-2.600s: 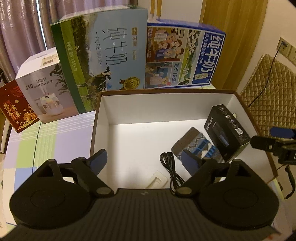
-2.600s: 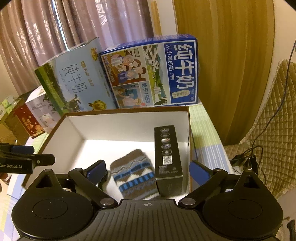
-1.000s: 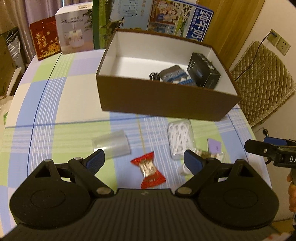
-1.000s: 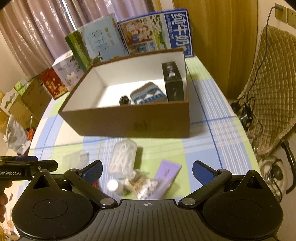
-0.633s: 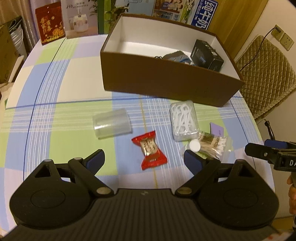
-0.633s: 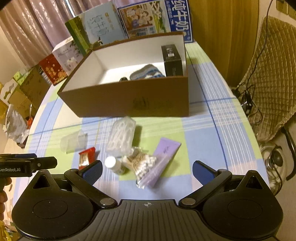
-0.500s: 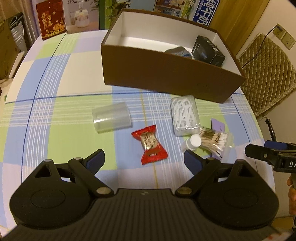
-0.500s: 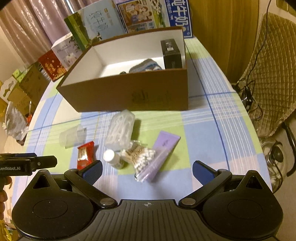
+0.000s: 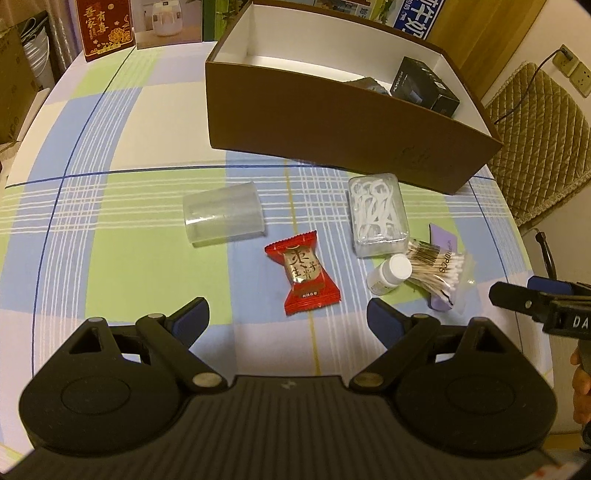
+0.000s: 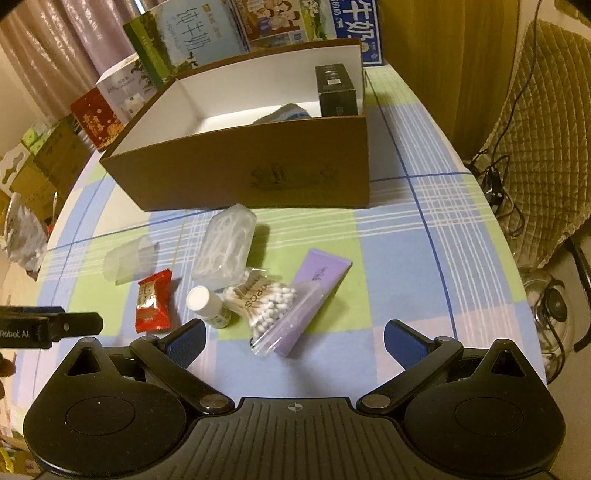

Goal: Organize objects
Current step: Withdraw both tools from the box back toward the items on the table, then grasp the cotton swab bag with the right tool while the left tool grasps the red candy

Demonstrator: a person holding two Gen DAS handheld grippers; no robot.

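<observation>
Both wrist views look down from above, sharing the brown box (image 9: 332, 110) and table (image 9: 110, 147).

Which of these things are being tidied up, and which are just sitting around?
Part of the job:
brown box
clear cup
red candy
floss picks case
white bottle
cotton swabs bag
purple packet

Just lying about:
milk cartons
red gift box
cushioned chair
</observation>
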